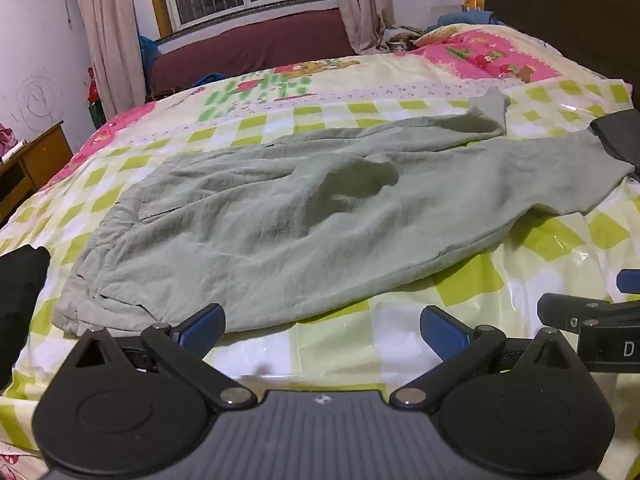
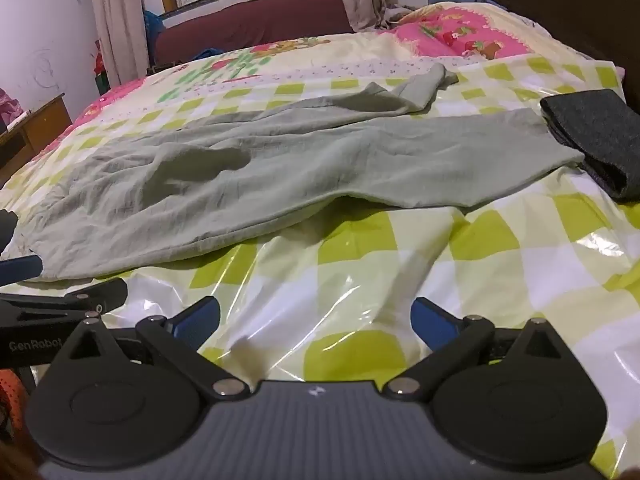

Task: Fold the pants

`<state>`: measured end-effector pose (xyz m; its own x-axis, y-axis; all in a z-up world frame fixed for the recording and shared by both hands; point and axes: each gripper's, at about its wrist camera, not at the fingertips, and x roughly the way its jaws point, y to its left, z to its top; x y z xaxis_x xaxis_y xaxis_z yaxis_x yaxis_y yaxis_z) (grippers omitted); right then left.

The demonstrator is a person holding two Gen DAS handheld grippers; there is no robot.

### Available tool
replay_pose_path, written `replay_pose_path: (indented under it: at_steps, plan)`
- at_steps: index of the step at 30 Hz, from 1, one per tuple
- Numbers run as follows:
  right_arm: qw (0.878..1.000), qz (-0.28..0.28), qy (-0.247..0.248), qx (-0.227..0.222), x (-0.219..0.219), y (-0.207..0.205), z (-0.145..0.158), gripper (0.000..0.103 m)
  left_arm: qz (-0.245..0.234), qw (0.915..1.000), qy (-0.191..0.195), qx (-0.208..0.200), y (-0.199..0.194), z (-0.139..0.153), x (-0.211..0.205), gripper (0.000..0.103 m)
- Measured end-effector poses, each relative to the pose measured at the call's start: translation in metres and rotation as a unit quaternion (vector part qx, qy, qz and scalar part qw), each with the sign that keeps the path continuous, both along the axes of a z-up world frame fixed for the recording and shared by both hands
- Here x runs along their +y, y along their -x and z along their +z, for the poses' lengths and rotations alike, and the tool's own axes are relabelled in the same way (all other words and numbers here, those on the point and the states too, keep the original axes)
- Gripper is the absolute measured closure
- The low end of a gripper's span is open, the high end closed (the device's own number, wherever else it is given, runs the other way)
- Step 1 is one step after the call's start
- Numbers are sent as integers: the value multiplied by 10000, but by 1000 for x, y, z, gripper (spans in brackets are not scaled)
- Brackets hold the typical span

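Pale green pants (image 1: 280, 216) lie spread across the bed, waistband at the left, both legs running to the right; they also show in the right wrist view (image 2: 248, 176). The far leg's end is bunched up (image 2: 424, 84). My left gripper (image 1: 322, 330) is open and empty, just short of the pants' near edge by the waist. My right gripper (image 2: 316, 322) is open and empty over bare cover, a little short of the near leg. Each gripper shows at the edge of the other's view, the right one (image 1: 588, 320) and the left one (image 2: 60, 304).
The bed cover (image 2: 400, 280) is green-and-white check under clear plastic. A dark folded garment (image 2: 596, 136) lies at the near leg's end on the right. Black cloth (image 1: 20, 280) sits at the left edge. A wooden desk (image 1: 36, 164) stands left; a headboard (image 1: 568, 12) is at the far right.
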<state>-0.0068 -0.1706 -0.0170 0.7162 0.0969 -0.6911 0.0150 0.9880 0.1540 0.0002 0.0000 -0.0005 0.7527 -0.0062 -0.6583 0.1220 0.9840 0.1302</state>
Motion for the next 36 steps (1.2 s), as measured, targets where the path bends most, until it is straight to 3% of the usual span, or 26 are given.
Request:
replay_pose_path:
  at_steps: [36]
  plan:
    - [10000, 36, -63, 58, -1, -3, -5, 2, -73, 9999, -93, 119, -4, -7, -5, 0]
